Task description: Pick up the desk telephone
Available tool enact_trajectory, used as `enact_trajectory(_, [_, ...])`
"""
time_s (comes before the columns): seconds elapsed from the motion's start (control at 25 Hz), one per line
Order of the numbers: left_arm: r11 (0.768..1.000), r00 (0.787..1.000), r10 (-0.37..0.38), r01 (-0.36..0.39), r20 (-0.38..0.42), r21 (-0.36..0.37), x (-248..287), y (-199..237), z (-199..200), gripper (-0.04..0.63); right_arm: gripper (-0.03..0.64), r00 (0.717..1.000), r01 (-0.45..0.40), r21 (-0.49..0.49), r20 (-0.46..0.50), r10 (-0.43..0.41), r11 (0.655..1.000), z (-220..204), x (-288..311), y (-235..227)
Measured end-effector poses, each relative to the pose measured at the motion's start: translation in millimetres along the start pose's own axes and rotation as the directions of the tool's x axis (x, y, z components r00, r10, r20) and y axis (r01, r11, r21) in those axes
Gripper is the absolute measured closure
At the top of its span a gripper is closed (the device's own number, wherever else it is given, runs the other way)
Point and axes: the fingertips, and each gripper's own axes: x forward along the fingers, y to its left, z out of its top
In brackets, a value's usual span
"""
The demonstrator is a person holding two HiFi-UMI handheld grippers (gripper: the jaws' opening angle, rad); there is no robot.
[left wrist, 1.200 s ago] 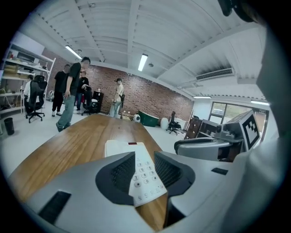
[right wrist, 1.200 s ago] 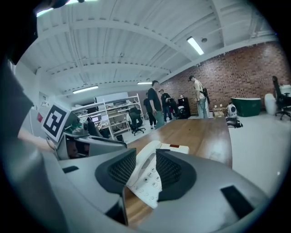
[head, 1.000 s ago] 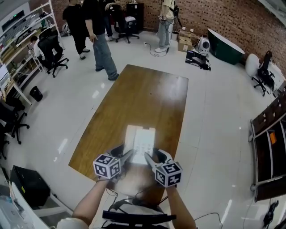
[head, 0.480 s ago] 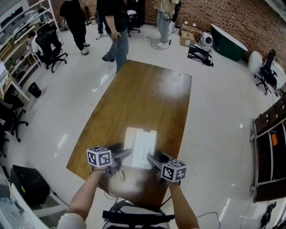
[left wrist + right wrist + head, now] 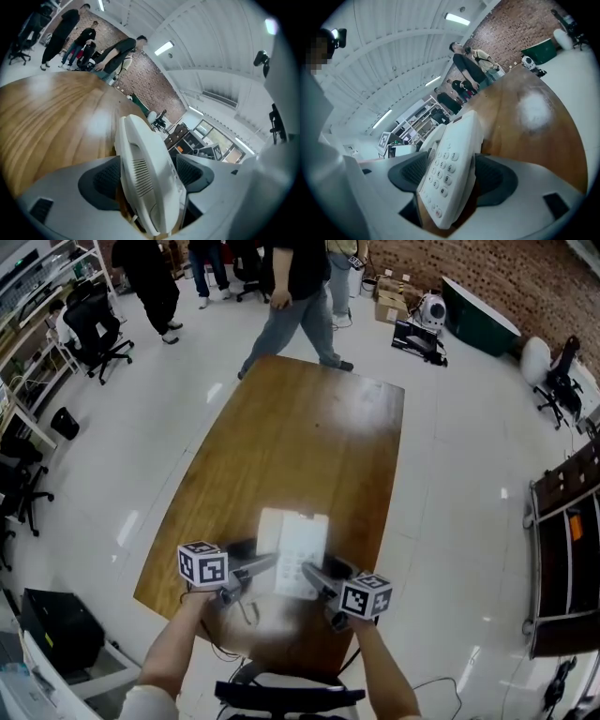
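Observation:
The white desk telephone lies on the brown wooden table near its near end, handset on its left, keypad on its right. My left gripper is at the phone's left side; its jaws are opening, with the handset side between them. My right gripper is at the phone's right side. Its jaws are opening too, around the keypad side. In both gripper views the dark pads stand off the phone's casing.
A person walks past the table's far end, and others stand further back. Office chairs and shelves line the left wall, and a black box sits on the floor at near left. Dark cabinets stand at right.
Both grippers came down with the phone toward the table and their jaws spread wider. The marker cubes moved apart. The person at the far end walked rightward.

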Motion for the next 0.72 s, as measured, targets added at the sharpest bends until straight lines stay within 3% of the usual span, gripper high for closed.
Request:
enact_trajectory(0.12, [0.996,0.998,0.033,-0.029,-0.047,0.087,9,-3,-4,0.206,0.288,1.000,0.022,-0.016,-0.004,-0.022,1.000,1,4,0])
enact_trajectory(0.24, [0.990,0.995,0.072,-0.063,-0.066,0.129,14,-2,-7,0.195,0.297,0.998,0.055,-0.034,-0.012,-0.056,0.998,-1,8,-1])
enact_trajectory(0.52, [0.989,0.988,0.132,-0.125,-0.085,0.083,15,5,-12,0.171,0.317,0.971,0.190,-0.132,-0.122,-0.206,0.973,-16,9,-20])
enact_trajectory(0.72, [0.988,0.982,0.140,-0.130,-0.129,0.085,25,3,-17,0.186,0.330,0.968,0.156,-0.096,-0.184,-0.172,0.983,-18,15,-20])
